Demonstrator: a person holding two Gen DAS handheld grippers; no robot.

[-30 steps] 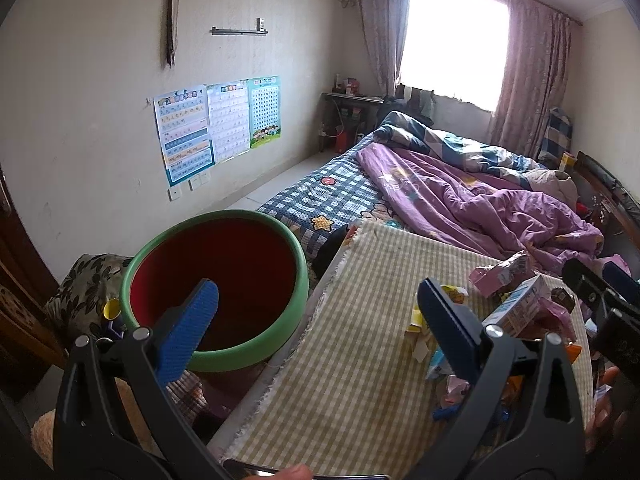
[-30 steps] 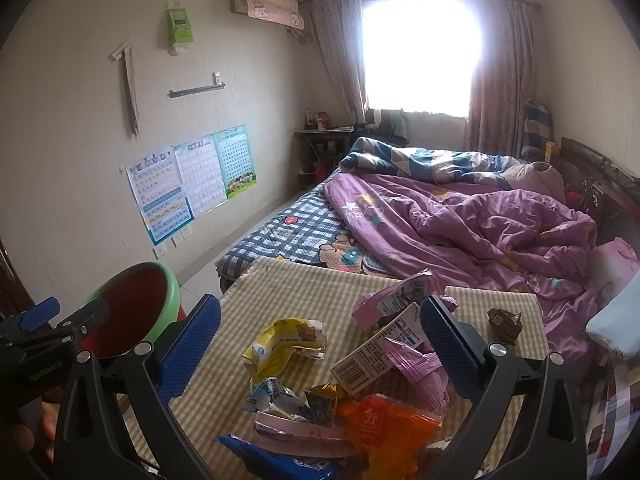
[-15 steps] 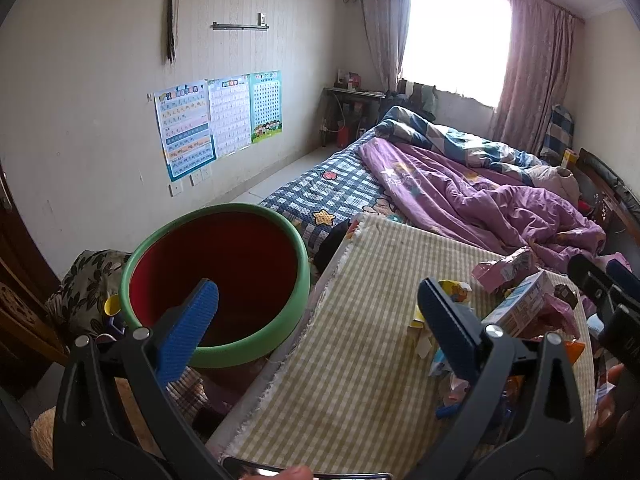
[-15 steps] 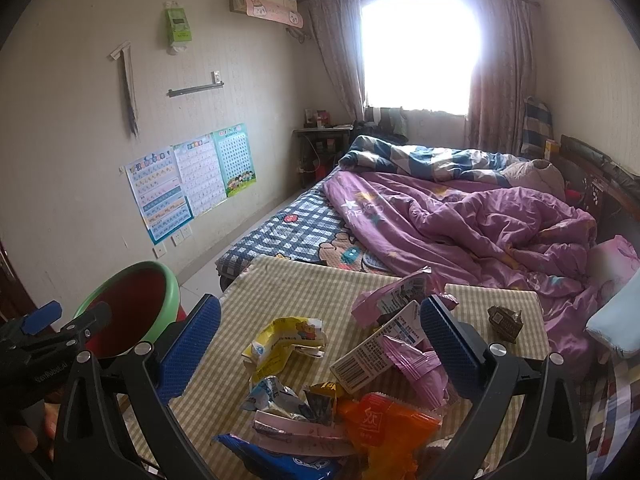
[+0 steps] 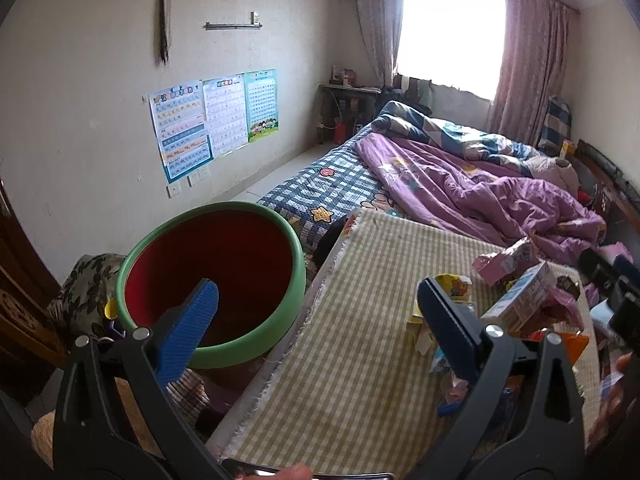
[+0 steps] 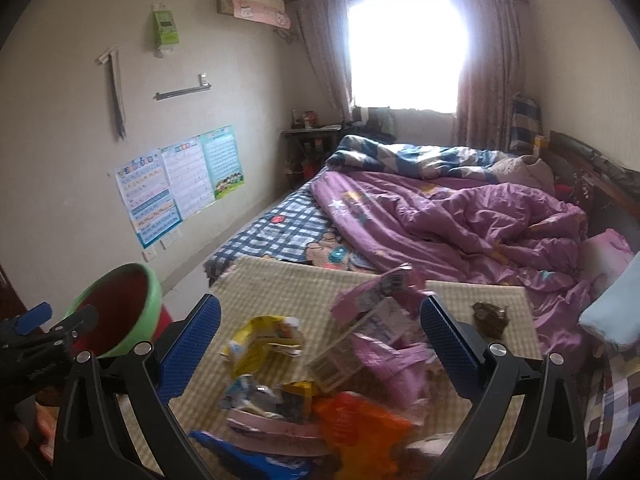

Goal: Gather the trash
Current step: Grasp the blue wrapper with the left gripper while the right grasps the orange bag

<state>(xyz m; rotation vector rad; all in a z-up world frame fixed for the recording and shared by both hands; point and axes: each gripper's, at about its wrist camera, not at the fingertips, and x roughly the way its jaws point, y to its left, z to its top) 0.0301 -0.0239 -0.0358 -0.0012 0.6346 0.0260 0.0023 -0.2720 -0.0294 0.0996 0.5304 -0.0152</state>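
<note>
Both claws, left (image 5: pixel 316 320) and right (image 6: pixel 320 332), gape empty; the right has dipped toward the wrappers (image 6: pixel 320 380), so a first pick looks near, bin (image 5: pixel 212 280) waiting.

Wrappers (image 6: pixel 320 368) piled on mat (image 5: pixel 360 340); bin (image 5: pixel 212 280) left of mat; bed (image 6: pixel 440 216) behind.

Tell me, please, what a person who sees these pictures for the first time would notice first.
Probably the heap of crumpled snack wrappers on the yellow checked cloth, just ahead of the open right tongs. Next, the big red bucket with a green rim left of the cloth, and the rumpled purple quilt on the bed behind.
</note>
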